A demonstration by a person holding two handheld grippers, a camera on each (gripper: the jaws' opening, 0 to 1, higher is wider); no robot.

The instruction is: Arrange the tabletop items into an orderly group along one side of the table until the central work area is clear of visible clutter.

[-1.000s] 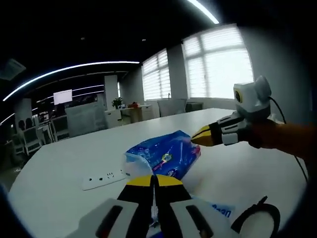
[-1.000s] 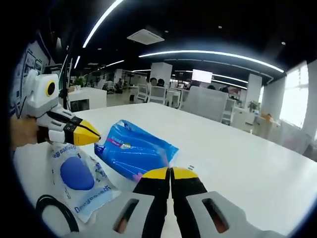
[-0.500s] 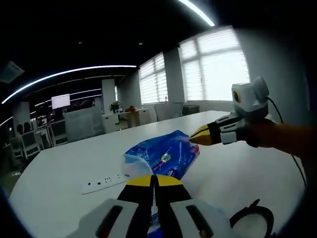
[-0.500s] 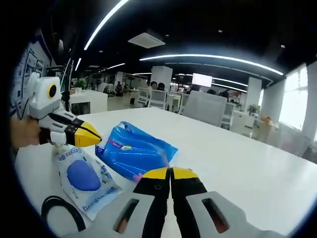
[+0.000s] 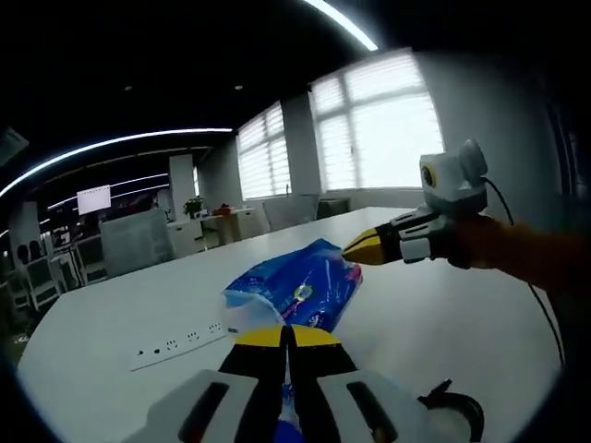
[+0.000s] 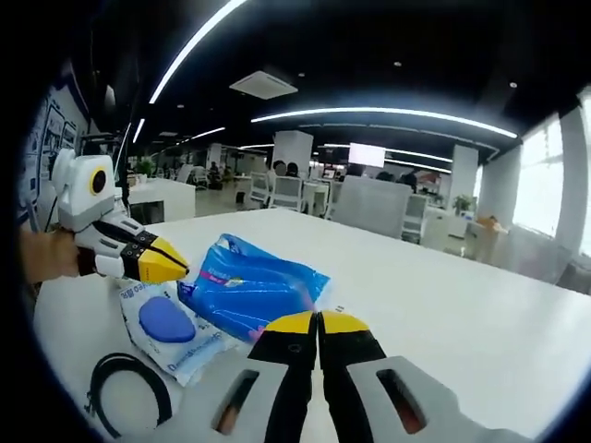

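My left tool (image 5: 288, 334) and right tool (image 6: 319, 321) both have jaws together, holding nothing. The crinkled blue plastic pouch (image 6: 251, 288) lies near a surface edge, beside the clear packet with a blue disc (image 6: 168, 325) and the black cable coil (image 6: 129, 397). Its long axis runs toward the white power strip (image 5: 181, 343). Risk: pushing with jaws together may crumple or skid it into the coil.

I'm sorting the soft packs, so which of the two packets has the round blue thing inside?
The clear packet with blue lettering, beside the black cable coil. The other packet is solid blue plastic.
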